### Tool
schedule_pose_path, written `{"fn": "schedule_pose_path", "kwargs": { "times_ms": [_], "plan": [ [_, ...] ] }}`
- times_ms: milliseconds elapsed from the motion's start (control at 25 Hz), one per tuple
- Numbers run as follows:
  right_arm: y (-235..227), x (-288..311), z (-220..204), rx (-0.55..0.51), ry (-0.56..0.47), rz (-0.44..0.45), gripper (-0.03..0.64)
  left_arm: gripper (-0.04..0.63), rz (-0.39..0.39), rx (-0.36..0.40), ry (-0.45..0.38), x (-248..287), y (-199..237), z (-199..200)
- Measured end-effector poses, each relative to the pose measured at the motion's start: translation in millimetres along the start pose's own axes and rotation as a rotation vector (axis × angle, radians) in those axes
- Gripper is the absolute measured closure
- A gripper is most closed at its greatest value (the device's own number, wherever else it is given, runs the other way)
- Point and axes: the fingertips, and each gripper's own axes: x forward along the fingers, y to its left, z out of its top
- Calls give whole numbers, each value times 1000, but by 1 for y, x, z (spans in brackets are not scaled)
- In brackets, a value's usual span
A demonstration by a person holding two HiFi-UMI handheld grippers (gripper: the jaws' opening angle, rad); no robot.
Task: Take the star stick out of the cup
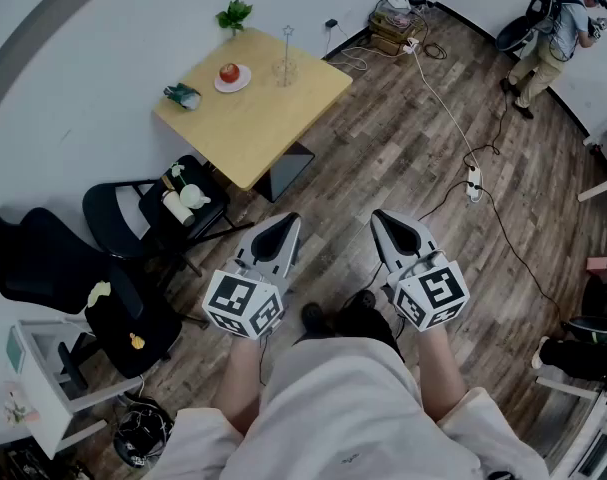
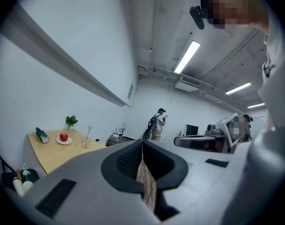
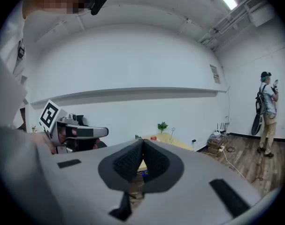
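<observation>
**A:** Head view first. Where's the star stick (image 1: 287, 50)?

**B:** Top centre of the frame. It stands upright in the clear cup (image 1: 283, 69) on the wooden table (image 1: 273, 118), just right of the apple (image 1: 229, 71). Both grippers sit low in the frame, well apart from it over the floor. The left gripper (image 1: 286, 224) is the one nearer the table, and the right gripper (image 1: 383, 218) lies further to the right.

**A:** So the stick lies up and a little left of both?

**B:** Yes. Ahead of the left gripper's nose, and ahead and leftward of the right one.

**A:** Left gripper view?

**B:** The jaws are pressed together with nothing between them. The stick (image 2: 88, 134) shows small at the left of the frame, its star on top and its long axis vertical, with its foot in the cup (image 2: 85, 143). It is well left of the jaw line.

**A:** Right gripper view?

**B:** Its jaws are together as well, and empty. The stick (image 3: 172, 132) is tiny, just right of and above the jaw tips on the far table. I can't make out the cup there.

**A:** What does the coming move turn on?

**B:** My guess is closing that distance. Then come in with parted jaws from the side across the vertical shaft, above the cup's rim, and lift straight up.
</observation>
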Motion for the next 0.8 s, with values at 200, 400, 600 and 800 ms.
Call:
{"fn": "schedule_pose_path", "kwargs": {
  "times_ms": [200, 400, 600, 800],
  "plan": [
    [-6, -7, 0, -3, -1, -20, 617, 583, -1, 7, 9, 1, -4, -3],
    [-9, -12, 2, 8, -24, -44, 617, 583, -13, 1, 4, 0, -3, -4],
    [-3, -14, 3, 6, -23, -55, 617, 583, -24, 12, 1, -5, -3, -1],
    [8, -11, -1, 7, -9, -53, 617, 583, -21, 7, 3, -11, 6, -4]
  ]
}}
